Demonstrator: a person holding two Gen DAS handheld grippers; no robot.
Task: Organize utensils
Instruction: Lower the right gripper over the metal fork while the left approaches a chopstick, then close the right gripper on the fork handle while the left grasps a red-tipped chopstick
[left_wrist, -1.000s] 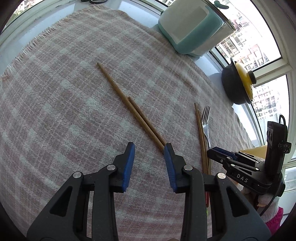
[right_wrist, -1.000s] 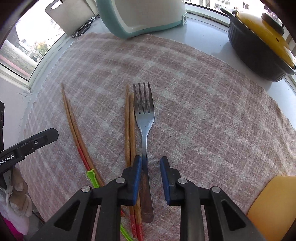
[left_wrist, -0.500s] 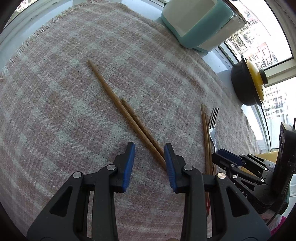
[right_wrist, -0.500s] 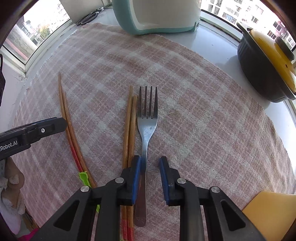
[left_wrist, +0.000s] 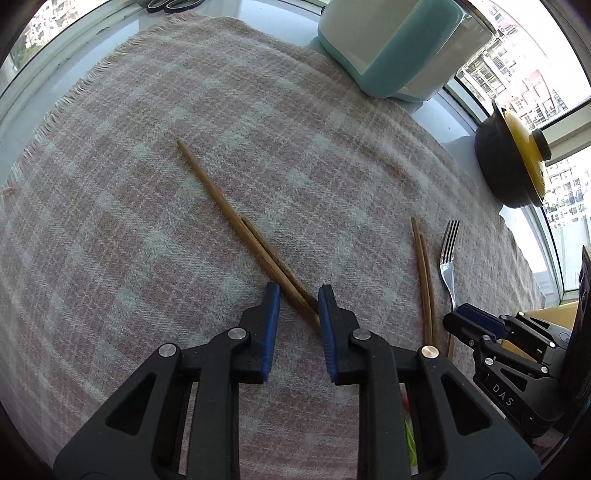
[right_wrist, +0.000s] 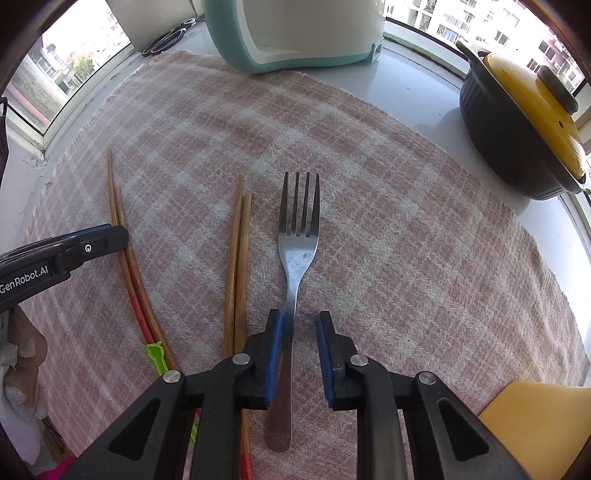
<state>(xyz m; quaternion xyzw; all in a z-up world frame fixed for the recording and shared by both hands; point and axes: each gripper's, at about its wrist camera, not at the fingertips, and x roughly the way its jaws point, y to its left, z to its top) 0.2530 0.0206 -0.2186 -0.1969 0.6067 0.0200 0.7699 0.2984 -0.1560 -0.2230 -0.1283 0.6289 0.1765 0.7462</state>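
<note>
On the pink checked cloth (left_wrist: 332, 147) lies a pair of brown chopsticks (left_wrist: 221, 199), one slid ahead of the other. My left gripper (left_wrist: 299, 291) straddles their near ends. Its jaws are closing, and the sticks lie against the right pad with a gap at the left. A steel fork (right_wrist: 299, 240) lies tines away. My right gripper (right_wrist: 300, 319) stands over its handle with jaws closing; the handle touches the left pad and stays clear of the right. A second chopstick pair (right_wrist: 236, 258) lies just left of the fork.
A teal and white container (right_wrist: 295, 33) stands at the cloth's far edge. A dark pot with a yellow lid (right_wrist: 517, 122) sits at the back right. A yellow block (right_wrist: 535, 421) is near right. A green piece (right_wrist: 157, 354) lies by the red-ended chopsticks (right_wrist: 129, 269).
My left gripper has slid over the near ends of the chopsticks, and its jaws have narrowed around them. The right gripper's jaws have narrowed a little over the fork handle.
</note>
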